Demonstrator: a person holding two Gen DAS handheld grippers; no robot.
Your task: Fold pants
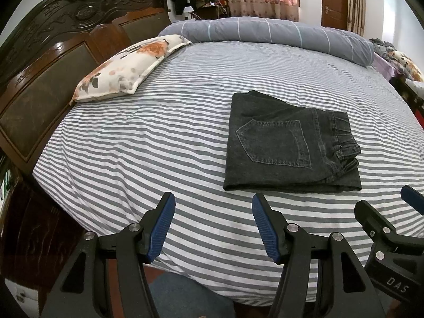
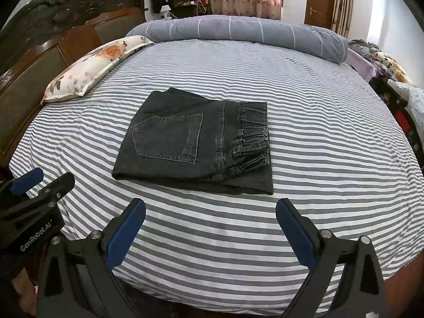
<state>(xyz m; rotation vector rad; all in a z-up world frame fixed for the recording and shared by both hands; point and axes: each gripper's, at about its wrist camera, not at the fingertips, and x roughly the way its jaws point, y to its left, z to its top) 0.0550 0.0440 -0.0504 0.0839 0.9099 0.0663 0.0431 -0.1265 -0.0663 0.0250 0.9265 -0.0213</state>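
Dark grey denim pants (image 1: 286,143) (image 2: 196,140) lie folded into a compact rectangle on the striped bed sheet (image 1: 164,132) (image 2: 318,132), back pocket up, waistband toward the right. My left gripper (image 1: 213,204) hovers open over the sheet, short of the pants' near left corner, nothing between its blue pads. My right gripper (image 2: 210,209) is open too, just in front of the pants' near edge, holding nothing. Each gripper shows at the edge of the other's view: the right gripper (image 1: 384,212), the left gripper (image 2: 42,180).
A floral pillow (image 1: 127,69) (image 2: 90,63) lies by the carved wooden headboard (image 1: 53,61) at the left. A rolled grey-blue duvet (image 1: 278,34) (image 2: 238,31) spans the far side. Bedding is piled at the far right (image 2: 387,61). A door and curtains stand behind.
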